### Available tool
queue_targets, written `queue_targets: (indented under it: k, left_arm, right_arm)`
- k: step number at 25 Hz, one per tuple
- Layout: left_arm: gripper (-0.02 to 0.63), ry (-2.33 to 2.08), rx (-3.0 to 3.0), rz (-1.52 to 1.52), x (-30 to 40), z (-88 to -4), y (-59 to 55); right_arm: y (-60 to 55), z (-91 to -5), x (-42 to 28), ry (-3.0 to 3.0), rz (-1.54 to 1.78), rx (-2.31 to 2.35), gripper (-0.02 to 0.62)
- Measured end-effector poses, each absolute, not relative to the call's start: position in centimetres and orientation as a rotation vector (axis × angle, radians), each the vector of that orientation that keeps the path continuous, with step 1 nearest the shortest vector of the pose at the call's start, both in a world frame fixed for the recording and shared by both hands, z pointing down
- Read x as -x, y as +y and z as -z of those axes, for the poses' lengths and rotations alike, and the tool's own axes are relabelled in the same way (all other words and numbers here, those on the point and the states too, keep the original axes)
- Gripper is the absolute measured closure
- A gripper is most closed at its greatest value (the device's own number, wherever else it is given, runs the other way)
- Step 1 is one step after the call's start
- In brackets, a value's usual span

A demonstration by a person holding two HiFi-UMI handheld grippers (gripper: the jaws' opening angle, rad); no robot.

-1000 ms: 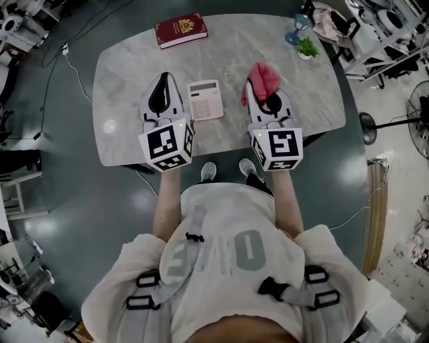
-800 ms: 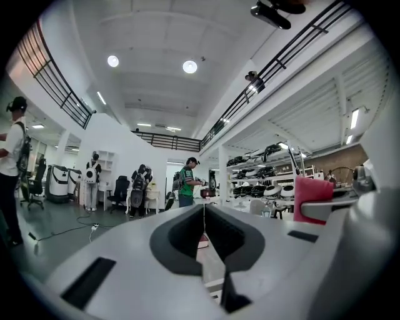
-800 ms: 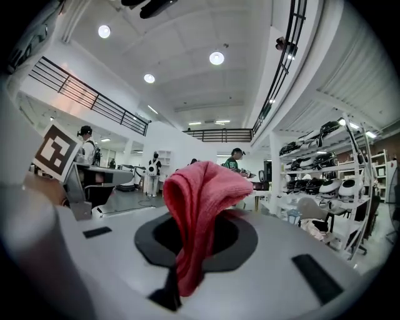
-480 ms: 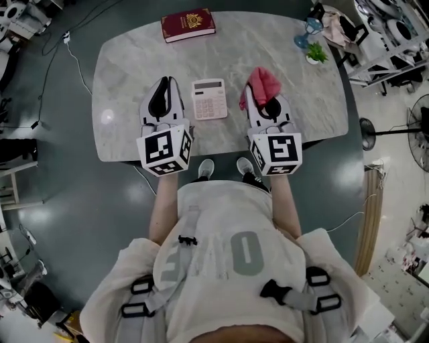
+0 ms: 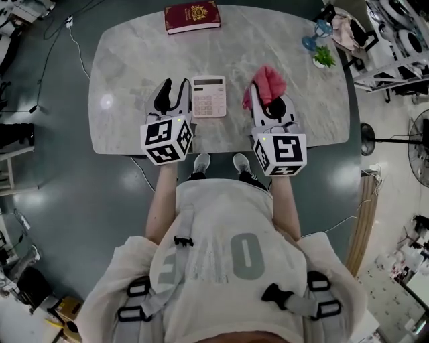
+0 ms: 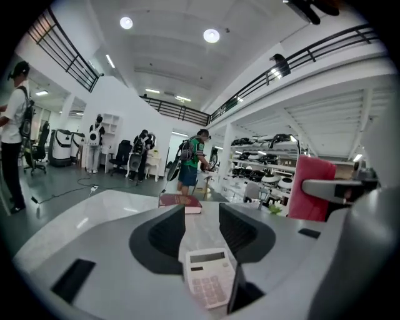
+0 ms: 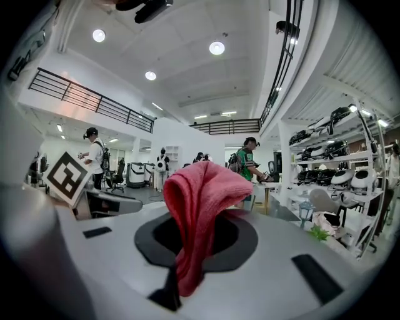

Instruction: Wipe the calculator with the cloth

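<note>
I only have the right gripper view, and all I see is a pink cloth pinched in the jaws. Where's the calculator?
Observer: The calculator lies flat on the table, to the left of the cloth in your right hand-held gripper.
Operator: Is the left one gripping it?
Observer: No. The left hand-held gripper has just been opening its jaws. They stand apart, pads touching nothing, close by the calculator.
Operator: Anything else on the table ahead?
Observer: A red book lies at the far edge, beyond the calculator.
</note>
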State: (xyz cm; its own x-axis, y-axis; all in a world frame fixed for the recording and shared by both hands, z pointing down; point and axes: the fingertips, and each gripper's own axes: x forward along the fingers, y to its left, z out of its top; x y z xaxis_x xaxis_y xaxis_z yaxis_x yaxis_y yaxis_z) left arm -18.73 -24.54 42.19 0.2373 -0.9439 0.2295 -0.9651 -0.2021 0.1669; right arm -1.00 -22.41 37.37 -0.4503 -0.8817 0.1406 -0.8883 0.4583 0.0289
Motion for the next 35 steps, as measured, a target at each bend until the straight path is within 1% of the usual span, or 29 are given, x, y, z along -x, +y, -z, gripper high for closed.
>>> queue_targets:
  k: [6, 10, 12, 18, 26, 35]
  left_arm:
    - [0.446, -1.743, -2.160, -0.350, 18.8, -49.2, -24.8]
    - [0.388, -1.682, -2.107, -0.424, 18.7, -52.5, -24.2]
    - [0.384, -1.659, -2.085, -0.450, 18.7, -53.8, -24.0]
    - [0.334, -1.582, -2.018, -0.516, 18.9, -57.8, -23.3]
    - [0.307, -1.496, -1.984, -0.632, 18.3, -61.9, -22.5]
    - [0.305, -1.465, -1.958, -0.733, 17.9, -64.3, -21.5]
  right_arm:
    - [-22.9, -38.3, 1.2, -2.560, -0.098, -1.531, 0.537]
    - [-23.3, -38.9, 1.2, -2.553, -0.114, -1.508, 0.537]
    - [-23.4, -39.2, 1.4, -2.550, -0.122, -1.494, 0.537]
    - [-23.2, -40.6, 1.9, -2.529, -0.137, -1.457, 0.537]
    - [-22.8, -41.6, 2.4, -2.508, -0.120, -1.405, 0.537]
    - [-22.0, -42.8, 1.5, -2.466, -0.125, -1.382, 0.537]
